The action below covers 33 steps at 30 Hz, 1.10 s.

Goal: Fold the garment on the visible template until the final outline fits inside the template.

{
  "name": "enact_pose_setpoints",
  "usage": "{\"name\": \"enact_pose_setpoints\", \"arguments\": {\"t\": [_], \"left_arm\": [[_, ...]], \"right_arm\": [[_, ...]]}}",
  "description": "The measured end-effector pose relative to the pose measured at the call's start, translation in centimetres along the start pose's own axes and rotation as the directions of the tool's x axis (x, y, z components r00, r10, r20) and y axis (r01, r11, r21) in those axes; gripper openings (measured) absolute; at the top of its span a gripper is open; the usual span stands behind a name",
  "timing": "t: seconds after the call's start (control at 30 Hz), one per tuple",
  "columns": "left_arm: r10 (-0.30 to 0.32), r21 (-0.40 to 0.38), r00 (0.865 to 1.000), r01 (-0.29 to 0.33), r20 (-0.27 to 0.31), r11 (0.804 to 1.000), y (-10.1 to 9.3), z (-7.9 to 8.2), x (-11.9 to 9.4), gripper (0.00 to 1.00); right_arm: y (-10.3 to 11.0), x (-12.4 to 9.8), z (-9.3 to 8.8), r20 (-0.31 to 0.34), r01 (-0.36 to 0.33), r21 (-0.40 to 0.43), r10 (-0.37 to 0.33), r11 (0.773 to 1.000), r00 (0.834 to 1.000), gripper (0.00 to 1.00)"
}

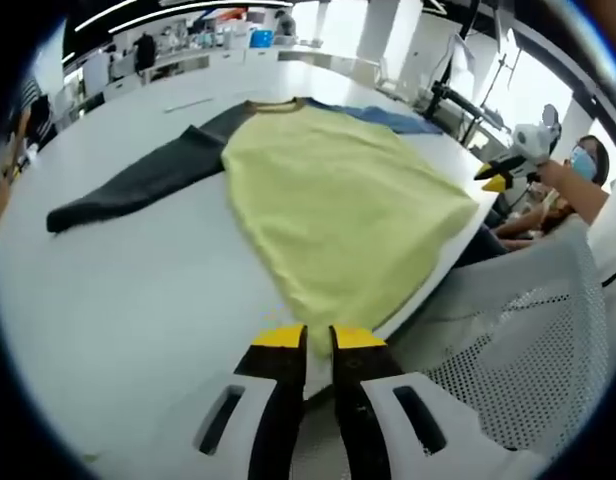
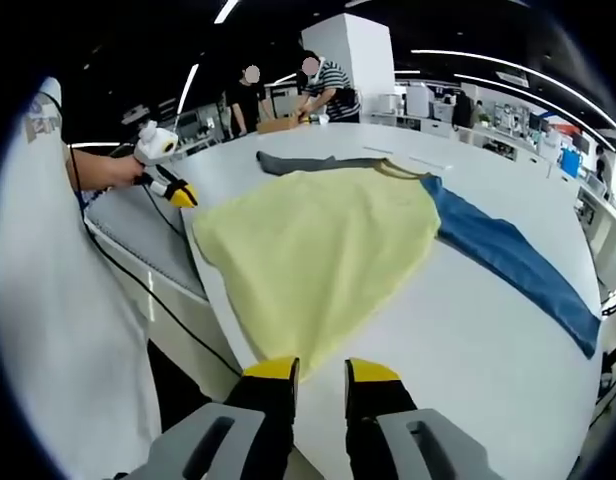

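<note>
**Now: grabbing the shirt's bottom edge**

Low in the left gripper view, the left gripper (image 1: 318, 338) pinches a corner of the shirt (image 1: 338, 200) hem. Low in the right gripper view, the right gripper (image 2: 321, 370) seems to nip the other corner, though I cannot tell for sure. Next, I think, both lift the hem and carry it up toward the collar. Yellow body, one gray sleeve (image 1: 138, 180), one blue sleeve (image 2: 518, 260), flat on the white table (image 2: 458, 340).

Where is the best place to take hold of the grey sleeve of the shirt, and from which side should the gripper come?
Likely at its free cuff end. The grey sleeve lies flat and stretched away from the yellow body over the bare white table, so the cuff has open table around it. Come low from beyond the cuff, along the sleeve's length, and pinch its thin edge. The blue sleeve lies on the opposite side.
</note>
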<state>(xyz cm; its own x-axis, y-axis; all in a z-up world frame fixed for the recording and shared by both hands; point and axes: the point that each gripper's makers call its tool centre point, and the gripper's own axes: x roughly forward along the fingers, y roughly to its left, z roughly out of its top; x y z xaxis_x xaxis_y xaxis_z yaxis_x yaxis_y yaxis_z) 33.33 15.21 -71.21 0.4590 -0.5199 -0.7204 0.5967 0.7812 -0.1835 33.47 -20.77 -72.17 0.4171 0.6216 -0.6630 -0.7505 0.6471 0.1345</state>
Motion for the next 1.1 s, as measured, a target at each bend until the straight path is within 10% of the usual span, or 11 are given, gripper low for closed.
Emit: {"name": "enact_pose_setpoints", "arguments": {"t": [0.53, 1.1], "left_arm": [[-0.095, 0.078, 0.99, 0.087, 0.106, 0.993, -3.3, 3.4, 0.9, 0.12], [-0.042, 0.062, 0.999, 0.043, -0.009, 0.997, -1.7, -0.9, 0.9, 0.12]], "right_arm": [[-3.2, -0.7, 0.1, 0.046, 0.065, 0.112, -0.071, 0.992, 0.996, 0.24], [2.7, 1.6, -1.2, 0.011, -0.097, 0.006, 0.097, 0.995, 0.995, 0.14]]}}
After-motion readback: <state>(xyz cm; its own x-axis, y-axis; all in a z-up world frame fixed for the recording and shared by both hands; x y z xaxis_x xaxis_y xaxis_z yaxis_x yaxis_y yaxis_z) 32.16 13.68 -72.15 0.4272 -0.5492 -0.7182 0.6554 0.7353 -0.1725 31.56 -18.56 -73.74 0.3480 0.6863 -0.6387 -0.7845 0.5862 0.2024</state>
